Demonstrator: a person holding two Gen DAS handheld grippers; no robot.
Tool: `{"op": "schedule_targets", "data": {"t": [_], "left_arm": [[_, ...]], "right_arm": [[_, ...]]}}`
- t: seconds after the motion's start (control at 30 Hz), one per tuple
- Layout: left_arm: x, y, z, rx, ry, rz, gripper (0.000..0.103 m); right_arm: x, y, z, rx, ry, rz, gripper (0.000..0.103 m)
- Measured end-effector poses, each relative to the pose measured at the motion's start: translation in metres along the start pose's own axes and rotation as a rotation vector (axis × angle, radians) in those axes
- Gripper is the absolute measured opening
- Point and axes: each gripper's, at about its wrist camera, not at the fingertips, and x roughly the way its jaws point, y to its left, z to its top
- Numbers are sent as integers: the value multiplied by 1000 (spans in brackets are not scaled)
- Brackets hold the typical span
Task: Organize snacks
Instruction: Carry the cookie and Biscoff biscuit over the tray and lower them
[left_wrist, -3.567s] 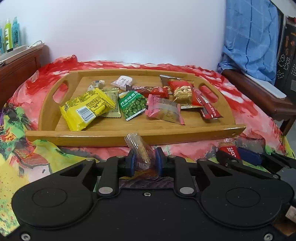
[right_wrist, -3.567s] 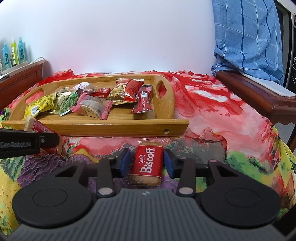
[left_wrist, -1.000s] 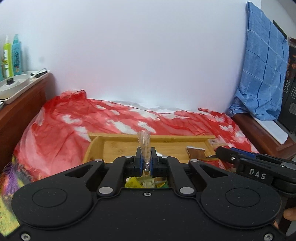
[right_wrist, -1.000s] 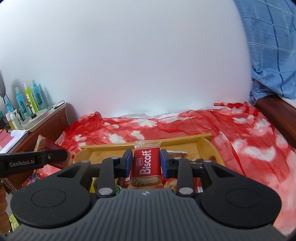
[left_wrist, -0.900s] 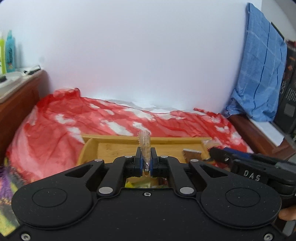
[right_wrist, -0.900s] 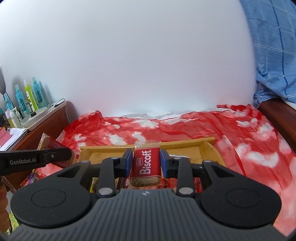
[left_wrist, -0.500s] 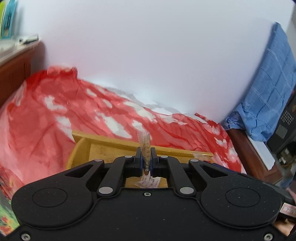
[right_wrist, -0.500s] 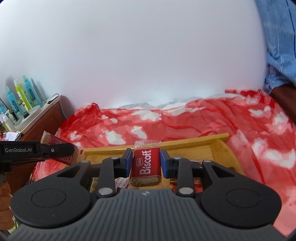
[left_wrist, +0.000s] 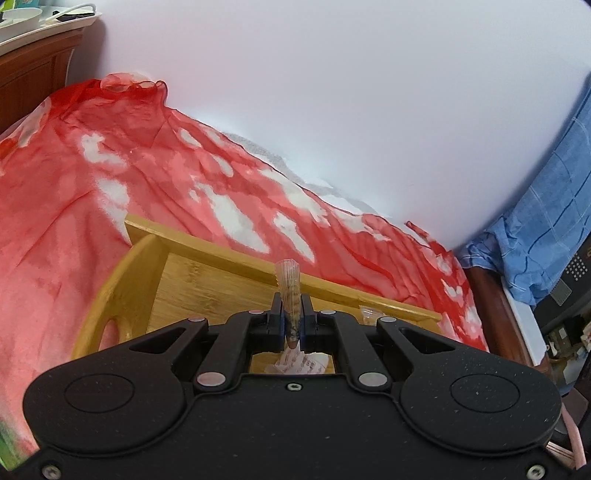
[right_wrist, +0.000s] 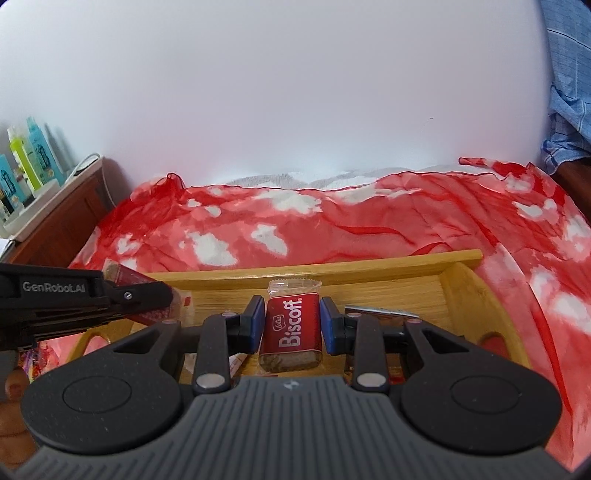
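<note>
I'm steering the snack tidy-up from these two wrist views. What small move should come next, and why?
Probably lower both a little more, then let go. The right gripper is shut on the red Biscoff biscuit pack and the left gripper is shut on the clear-wrapped snack. Both are above the floor of the bamboo tray, where other snacks lie.

Bright, even daylight; white wall (right_wrist: 295, 92) washed out, pinkish glow near red cloth (left_wrist: 74, 184); strong fisheye bending at edges; focus sharp.
</note>
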Motion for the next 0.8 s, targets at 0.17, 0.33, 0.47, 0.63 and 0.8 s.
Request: {"op": "schedule_targets", "data": {"t": [0.17, 0.33, 0.47, 0.63, 0.8], "left_arm": [[11, 3, 0, -21, 2, 8, 6], [18, 8, -2, -36, 7, 7, 6], [25, 12, -3, -54, 20, 11, 6], [31, 14, -6, -59, 27, 15, 6], [36, 17, -8, -80, 36, 9, 6]], "right_arm": [[10, 3, 1, -21, 2, -8, 37], [18, 2, 1, -20, 8, -11, 37], [22, 2, 1, -18, 12, -15, 37], [27, 0, -1, -18, 17, -20, 37], [31, -2, -1, -16, 21, -25, 37]]}}
